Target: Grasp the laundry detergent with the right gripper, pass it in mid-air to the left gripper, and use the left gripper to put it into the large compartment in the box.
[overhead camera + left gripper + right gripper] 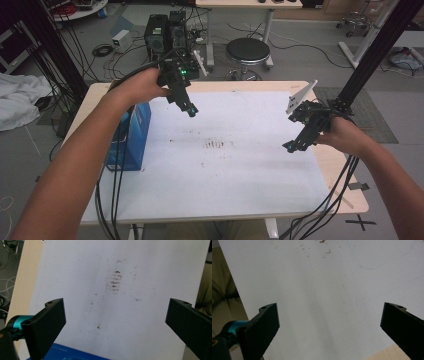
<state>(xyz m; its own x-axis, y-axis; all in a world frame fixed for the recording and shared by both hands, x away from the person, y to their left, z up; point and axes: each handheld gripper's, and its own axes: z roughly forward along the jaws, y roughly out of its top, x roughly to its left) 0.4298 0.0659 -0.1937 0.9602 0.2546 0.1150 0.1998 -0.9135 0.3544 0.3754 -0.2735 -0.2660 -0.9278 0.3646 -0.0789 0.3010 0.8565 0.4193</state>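
Observation:
A white sheet (pixel 225 165) covers most of the wooden table (pixel 345 170), with a patch of brown smudges (pixel 215 145) near its middle. My left gripper (pixel 191 110) hangs above the sheet's far left part, held by a hand. In the left gripper view its jaws stand wide apart over the smudges (pixel 114 281), nothing between them, so the left gripper (pixel 115 312) is open. My right gripper (pixel 290 146) hovers over the sheet's right edge. Its jaws are also spread wide over bare sheet (pixel 324 290) in the right gripper view, the right gripper (pixel 329 315) open and empty.
A blue box (pixel 131 137) stands upright at the table's left side beside the left forearm; its top edge (pixel 75 353) shows below the left jaws. Black cables (pixel 112 195) trail off the front. Beyond the table are a black stool (pixel 247 50), computer cases (pixel 165 30) and frame posts (pixel 375 50).

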